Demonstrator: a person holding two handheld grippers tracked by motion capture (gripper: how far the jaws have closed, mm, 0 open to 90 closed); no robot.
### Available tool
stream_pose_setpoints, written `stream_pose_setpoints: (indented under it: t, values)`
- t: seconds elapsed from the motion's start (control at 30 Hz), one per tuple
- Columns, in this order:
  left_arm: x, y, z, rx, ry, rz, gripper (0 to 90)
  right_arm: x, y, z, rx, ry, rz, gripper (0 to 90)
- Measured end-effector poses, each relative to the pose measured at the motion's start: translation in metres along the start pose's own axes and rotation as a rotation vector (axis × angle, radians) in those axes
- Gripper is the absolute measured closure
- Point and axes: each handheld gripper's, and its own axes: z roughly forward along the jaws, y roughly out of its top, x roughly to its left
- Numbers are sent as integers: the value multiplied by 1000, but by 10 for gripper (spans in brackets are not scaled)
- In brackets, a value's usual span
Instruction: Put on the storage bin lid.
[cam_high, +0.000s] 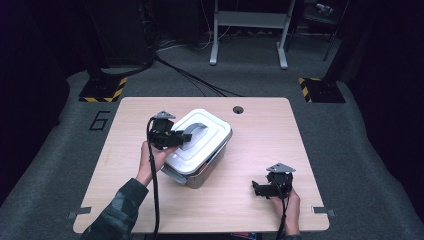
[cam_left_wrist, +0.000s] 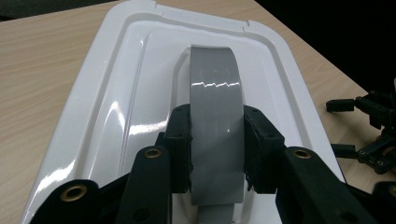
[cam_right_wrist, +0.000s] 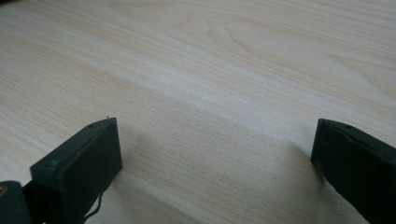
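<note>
The rectangular grey metal container with its glossy white plastic lid sits at the middle of the pale wooden table, turned at an angle to the table's edges; the left gripper is over the lid's near-left part, its black jaws clamped on either side of the lid's arched grey handle; the right gripper rests on the table well to the container's near right, jaws spread wide with bare wood between them.

Wooden table w/ lidded box
</note>
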Motion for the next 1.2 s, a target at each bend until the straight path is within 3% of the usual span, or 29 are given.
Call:
stream_pose_setpoints:
  t: [0.27,0.57,0.8,0.97,1.2]
  values:
    - [-10,-3,1,7,27,34,652,0,0,0,0,0,0,9]
    - [-23,-6,0,19,74,101,620,0,0,0,0,0,-1,9]
    - [-26,-9,-1,16,84,114,604,0,0,0,0,0,-1,9]
    - [-26,-7,-4,5,92,107,526,0,0,0,0,-1,-1,9]
    - [-17,-2,-25,-14,98,102,341,0,0,0,0,-1,-1,9]
